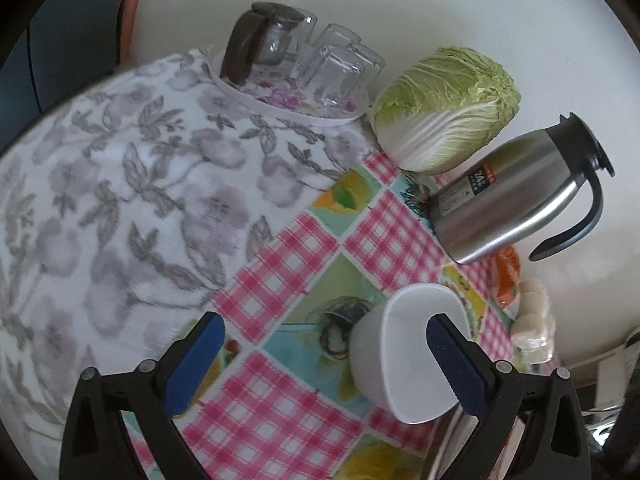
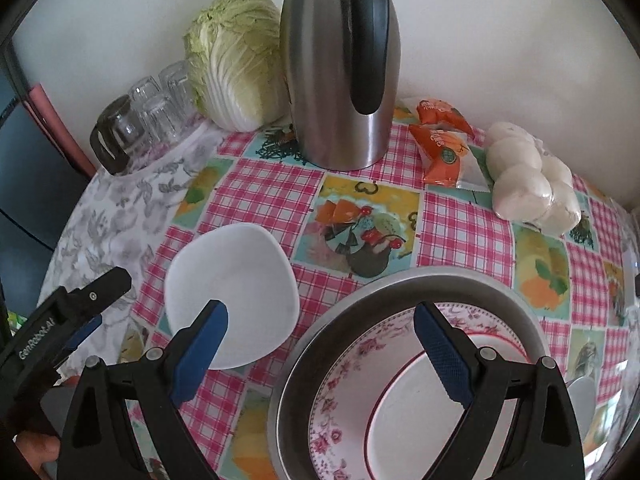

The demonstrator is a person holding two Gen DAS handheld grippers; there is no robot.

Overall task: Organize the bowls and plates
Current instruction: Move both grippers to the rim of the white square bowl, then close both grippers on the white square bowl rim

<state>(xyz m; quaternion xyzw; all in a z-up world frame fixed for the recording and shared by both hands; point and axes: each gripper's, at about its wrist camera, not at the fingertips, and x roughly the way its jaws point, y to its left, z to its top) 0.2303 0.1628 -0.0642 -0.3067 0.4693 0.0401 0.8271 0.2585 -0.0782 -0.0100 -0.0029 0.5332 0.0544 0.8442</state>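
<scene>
A white bowl [image 1: 404,344] [image 2: 236,280] stands on the checked tablecloth. My left gripper [image 1: 326,360] is open and low over the table, and the bowl lies just ahead of its right finger [image 1: 456,364]; I cannot tell whether they touch. In the right wrist view the left gripper [image 2: 100,304] sits to the left of the bowl. A floral-rimmed plate [image 2: 340,400] lies inside a metal basin [image 2: 400,280]. My right gripper [image 2: 320,344] is open above the gap between bowl and basin, with its right finger [image 2: 444,356] over the plate.
Along the wall stand a steel thermos jug [image 2: 340,80] [image 1: 512,200], a cabbage [image 2: 236,64] [image 1: 444,108] and a floral tray of upturned glasses [image 1: 336,68] with a glass pot [image 1: 260,44]. Orange snack packets [image 2: 440,140] and bagged white buns [image 2: 528,176] lie at the back right.
</scene>
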